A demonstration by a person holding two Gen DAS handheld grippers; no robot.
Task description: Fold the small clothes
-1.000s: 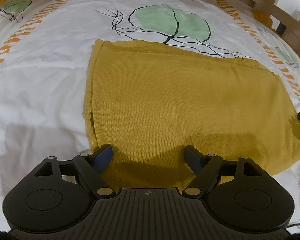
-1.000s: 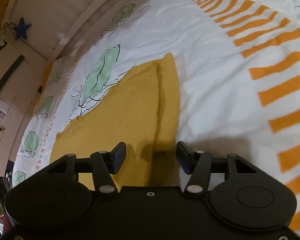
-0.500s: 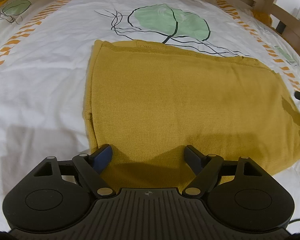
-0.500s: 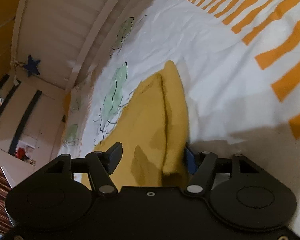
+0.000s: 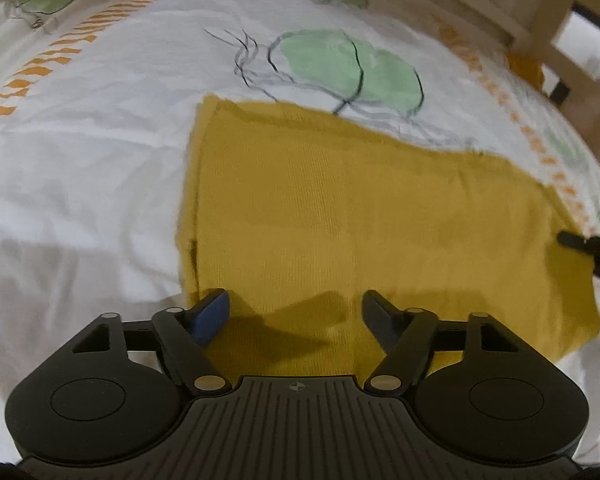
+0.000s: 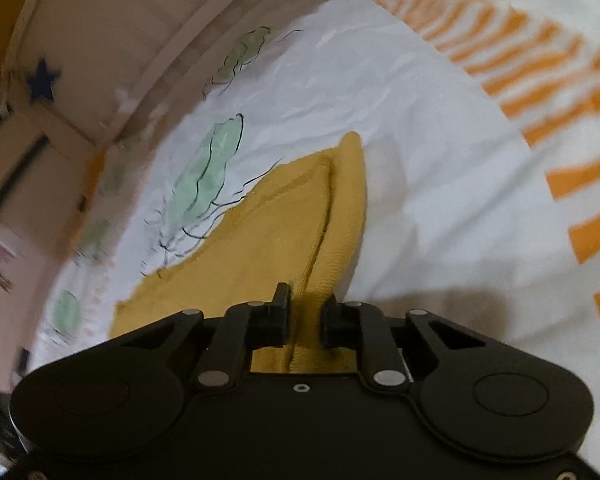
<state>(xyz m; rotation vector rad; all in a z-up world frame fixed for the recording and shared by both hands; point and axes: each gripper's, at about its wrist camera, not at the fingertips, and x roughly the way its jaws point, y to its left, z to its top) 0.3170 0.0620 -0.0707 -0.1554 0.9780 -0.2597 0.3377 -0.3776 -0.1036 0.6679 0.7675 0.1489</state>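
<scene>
A mustard-yellow knit garment (image 5: 360, 216) lies flat on the bed, folded into a wide rectangle. My left gripper (image 5: 296, 312) is open and empty, its fingers spread over the garment's near edge by the near left corner. My right gripper (image 6: 304, 320) is shut on the garment (image 6: 284, 224) at its right edge, with a raised fold of fabric pinched between the fingers. The right gripper's tip also shows in the left wrist view (image 5: 592, 244) at the garment's right side.
The bed sheet (image 5: 92, 128) is white with green leaf prints and orange dashed stripes. A wooden bed frame (image 5: 548, 16) runs along the far right. In the right wrist view a pale wall with a blue star (image 6: 42, 84) stands beyond the bed.
My right gripper has closed from open onto the garment's right edge and lifted the fold a little. My left gripper has stayed open at the near edge.
</scene>
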